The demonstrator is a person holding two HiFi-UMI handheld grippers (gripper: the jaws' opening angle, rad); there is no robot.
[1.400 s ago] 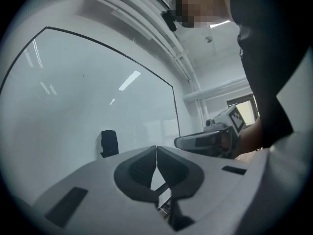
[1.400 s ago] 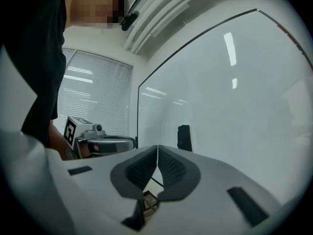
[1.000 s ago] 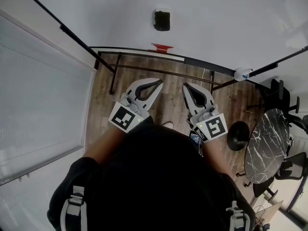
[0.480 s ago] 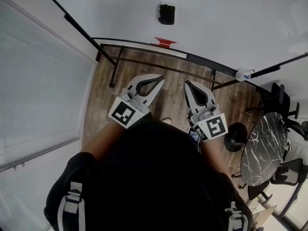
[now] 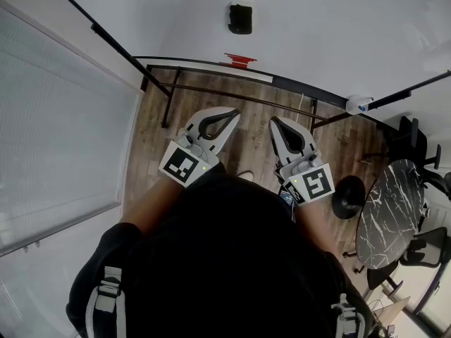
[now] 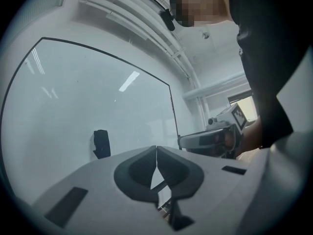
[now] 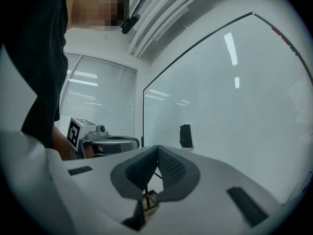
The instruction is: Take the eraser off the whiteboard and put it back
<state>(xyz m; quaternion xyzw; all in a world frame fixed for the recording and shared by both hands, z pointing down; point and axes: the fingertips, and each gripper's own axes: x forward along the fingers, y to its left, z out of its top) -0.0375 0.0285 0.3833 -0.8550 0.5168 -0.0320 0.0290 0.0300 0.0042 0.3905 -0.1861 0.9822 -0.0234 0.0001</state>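
Eraser (image 5: 239,17) sits on the whiteboard (image 5: 331,27), top middle of the head view, well apart from both grippers. Left gripper (image 5: 233,116): jaws together, nothing between them. Right gripper (image 5: 273,121): same, tips touching, empty. Both are level, side by side near the person's torso, pointed toward the board. Neither touches the board or the eraser.

Progress read: the eraser is in the spot where the task both starts and ends. So either nothing is done or the full cycle is complete; these frames can't separate the two. If it's the start, everything is left: reach in, open a gripper, clamp the eraser, pull it off, set it back on the board.
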